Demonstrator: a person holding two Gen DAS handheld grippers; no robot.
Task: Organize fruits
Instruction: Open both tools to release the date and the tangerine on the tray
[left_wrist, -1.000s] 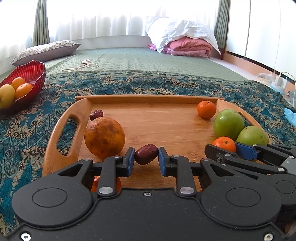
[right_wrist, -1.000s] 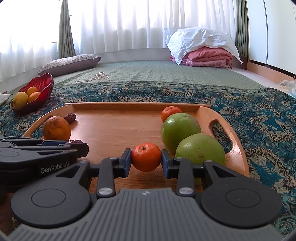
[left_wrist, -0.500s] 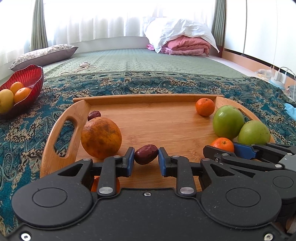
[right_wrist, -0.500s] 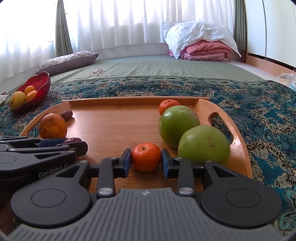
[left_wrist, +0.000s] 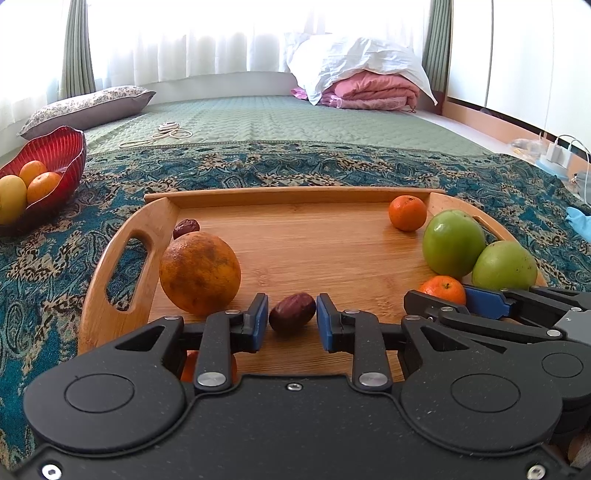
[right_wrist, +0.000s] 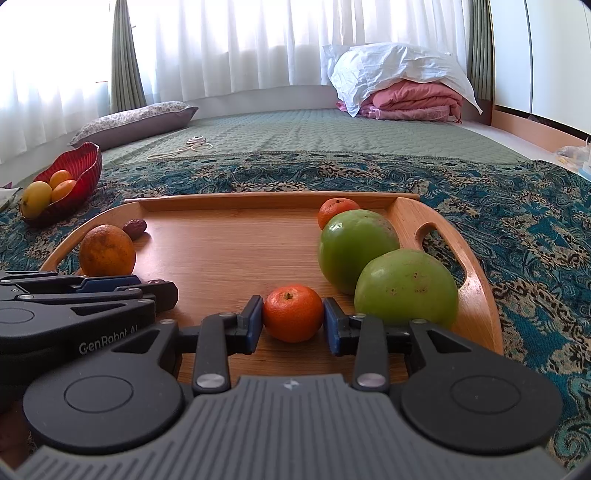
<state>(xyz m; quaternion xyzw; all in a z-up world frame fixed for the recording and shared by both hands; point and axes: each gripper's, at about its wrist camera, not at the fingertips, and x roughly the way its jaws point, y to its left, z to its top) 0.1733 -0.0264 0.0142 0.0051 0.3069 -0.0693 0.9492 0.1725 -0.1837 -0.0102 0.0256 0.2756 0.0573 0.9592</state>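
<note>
A wooden tray (left_wrist: 303, 195) lies on a patterned blue cloth. My left gripper (left_wrist: 291, 319) stands around a dark red date (left_wrist: 292, 314) near the tray's front; small gaps show beside the date, so the jaws look open. A large mottled orange (left_wrist: 200, 273) and a second date (left_wrist: 186, 228) lie at the tray's left. My right gripper (right_wrist: 293, 325) has its pads against a small tangerine (right_wrist: 293, 312) resting on the tray. Two green apples (right_wrist: 356, 247) (right_wrist: 406, 288) and another tangerine (right_wrist: 334, 210) lie at the right.
A red glass bowl (left_wrist: 55, 158) holding several fruits stands on the cloth at the far left, also in the right wrist view (right_wrist: 79, 166). A green quilted mat, a pillow (left_wrist: 88, 107), folded bedding (left_wrist: 365, 85) and a coiled cable (left_wrist: 166, 131) lie beyond.
Both views have drifted slightly, so the tray sits a little lower and nearer in frame. The date and tangerine stay between the jaws at the same widths.
</note>
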